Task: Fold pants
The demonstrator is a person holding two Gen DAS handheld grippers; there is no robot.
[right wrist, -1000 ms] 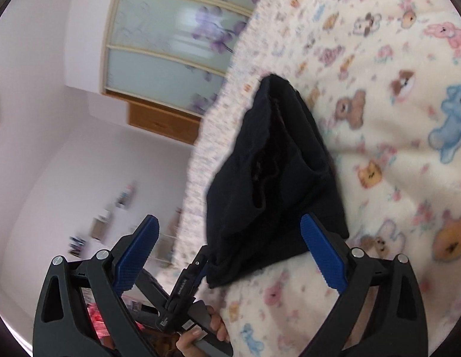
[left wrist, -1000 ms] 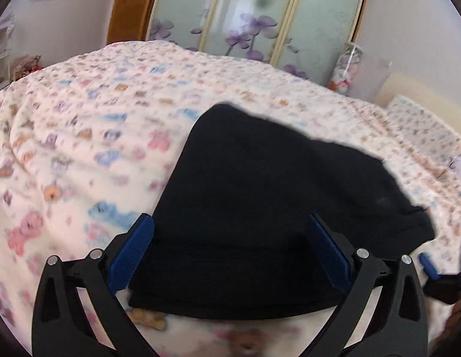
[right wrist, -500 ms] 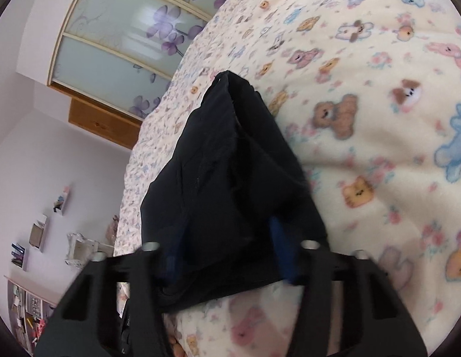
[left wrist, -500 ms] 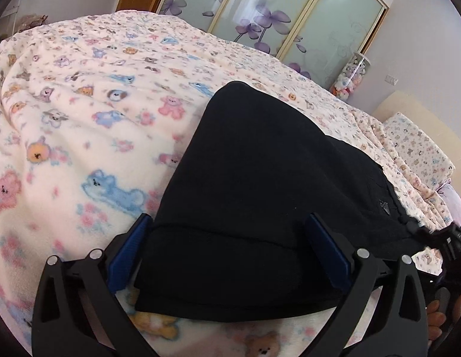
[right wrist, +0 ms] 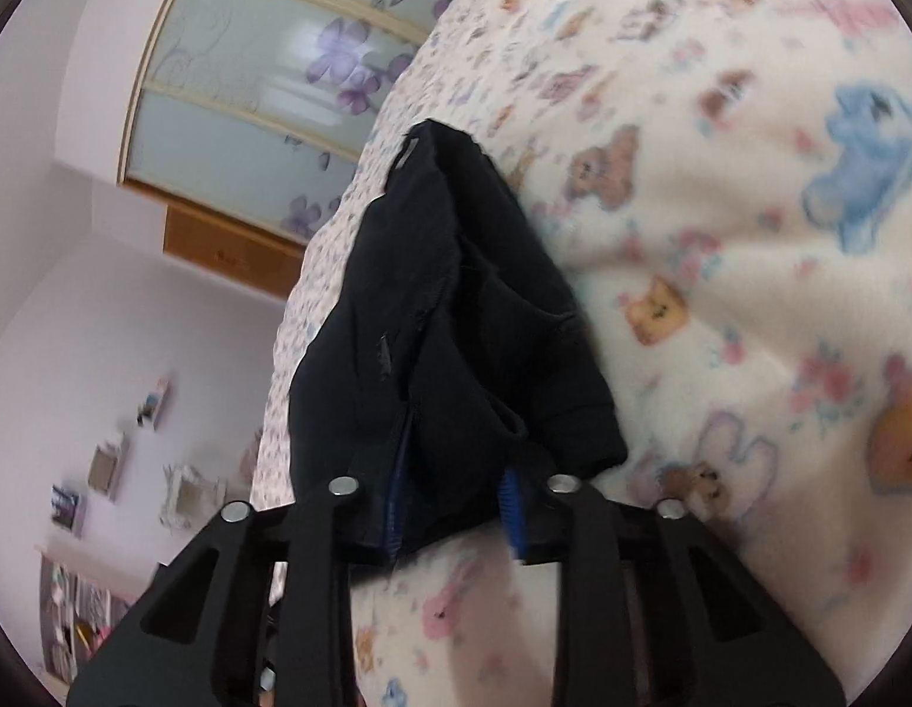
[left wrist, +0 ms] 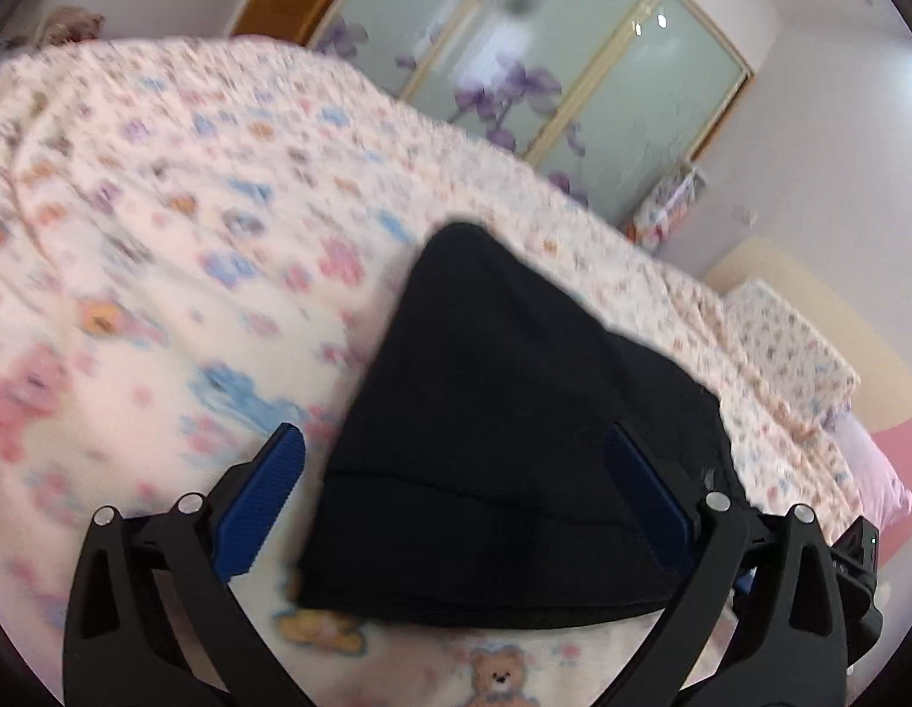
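The black pants (left wrist: pixel 503 389) lie folded into a thick bundle on the bear-print blanket (left wrist: pixel 161 235). My left gripper (left wrist: pixel 450 436) is open, its blue pads (left wrist: pixel 261 501) spread wide over the bundle's near hem without touching it. In the right wrist view the pants (right wrist: pixel 432 294) bunch up towards the camera. My right gripper (right wrist: pixel 453 495) is closing on their near end, with a fold of black cloth pinched between the blue pads (right wrist: pixel 511 501). The cloth hides most of both pads.
The blanket (right wrist: pixel 750 294) covers the whole bed. A wardrobe with frosted, flower-printed doors (left wrist: pixel 544 59) stands behind it. A matching pillow (left wrist: pixel 792 342) and a pink one (left wrist: pixel 892 459) lie at the right. Wall shelves (right wrist: pixel 108 465) show at the left.
My right gripper's jaws went from wide open to closed on the near end of the pants. My left gripper stayed open and slid left, so the bundle now sits nearer its right finger.
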